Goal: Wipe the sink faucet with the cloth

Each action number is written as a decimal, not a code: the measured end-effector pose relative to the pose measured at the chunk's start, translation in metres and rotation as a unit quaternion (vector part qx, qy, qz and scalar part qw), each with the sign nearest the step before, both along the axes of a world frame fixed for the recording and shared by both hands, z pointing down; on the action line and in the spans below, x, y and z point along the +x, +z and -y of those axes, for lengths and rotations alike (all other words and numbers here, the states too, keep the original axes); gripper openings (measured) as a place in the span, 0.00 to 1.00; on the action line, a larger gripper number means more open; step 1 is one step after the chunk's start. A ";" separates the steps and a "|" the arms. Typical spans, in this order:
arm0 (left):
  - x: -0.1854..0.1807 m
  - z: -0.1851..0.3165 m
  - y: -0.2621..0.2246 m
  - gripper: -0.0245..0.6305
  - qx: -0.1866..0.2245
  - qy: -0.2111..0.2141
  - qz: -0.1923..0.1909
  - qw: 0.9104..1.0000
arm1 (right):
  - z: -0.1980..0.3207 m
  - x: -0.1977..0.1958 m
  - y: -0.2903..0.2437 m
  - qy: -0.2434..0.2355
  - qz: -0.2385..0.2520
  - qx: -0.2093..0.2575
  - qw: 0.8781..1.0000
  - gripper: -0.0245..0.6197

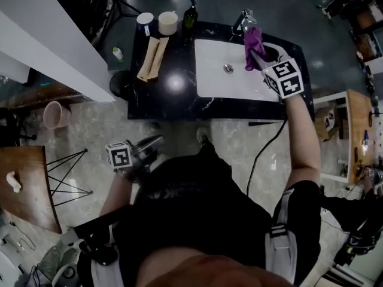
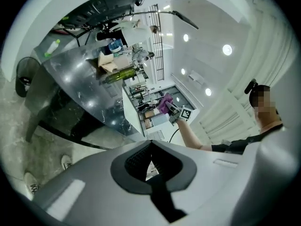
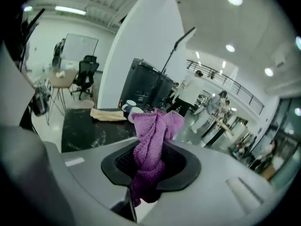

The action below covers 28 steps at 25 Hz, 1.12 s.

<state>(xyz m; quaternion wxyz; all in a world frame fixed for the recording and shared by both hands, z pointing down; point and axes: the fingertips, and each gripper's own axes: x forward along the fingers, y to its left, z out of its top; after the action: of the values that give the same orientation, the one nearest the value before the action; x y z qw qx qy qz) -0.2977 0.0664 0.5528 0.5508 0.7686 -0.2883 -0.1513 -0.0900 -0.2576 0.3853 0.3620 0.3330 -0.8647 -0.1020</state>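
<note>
while the cloth hangs by the faucet: the task looks to be at its very start; pickup is done, and no wiping shows yet.
cloth: purple cloth (image 1: 254, 40), bunched and drooping from the right claw, over the back edge of the white sink (image 1: 209, 70), just beside the faucet.
faucet: chrome faucet (image 1: 242, 21) at the rear of the sink; in the head view the cloth's upper end comes right up to it, but i cannot tell whether they touch.
right claw: right claw (image 1: 258, 57) is clamped on the cloth; the right gripper view shows the fabric (image 3: 153, 135) pinched between the jaws and spilling out above and below them.
left claw: left claw (image 1: 157, 141) is closed with nothing in it, held low near the person's body, well apart from the table; the left gripper view shows its jaws together.
table: black table (image 1: 173, 82) carries the sink, two cups (image 1: 145, 21) (image 1: 168, 23), a dark bottle (image 1: 190, 14) and a folded tan towel (image 1: 152, 58), all off to the left of the sink and not involved.
done: cloth in hand and brought to the faucet.
left to do: press the cloth on the faucet and rub along its spout and base; i judge that the whole wipe remains.
watch: the cloth is bunched, so only a small face may meet the metal.
</note>
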 end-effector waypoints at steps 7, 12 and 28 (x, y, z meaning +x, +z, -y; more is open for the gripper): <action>0.029 0.044 -0.014 0.04 0.006 -0.106 0.006 0.994 | 0.129 0.039 0.003 -0.132 -0.239 0.104 0.957 0.20; 0.061 0.079 -0.024 0.04 0.010 -0.164 0.002 0.986 | 0.180 0.034 0.047 -0.254 -0.343 0.074 0.901 0.21; 0.094 0.082 -0.015 0.04 -0.035 -0.274 0.046 0.960 | 0.270 0.002 0.079 -0.340 -0.426 0.069 0.836 0.20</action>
<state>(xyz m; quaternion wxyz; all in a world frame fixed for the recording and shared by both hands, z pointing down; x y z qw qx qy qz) -0.2034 -0.0157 0.5380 0.5008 0.6469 -0.5174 -0.2510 -0.0881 -0.5274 0.4644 0.6134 -0.0339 -0.6742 -0.4099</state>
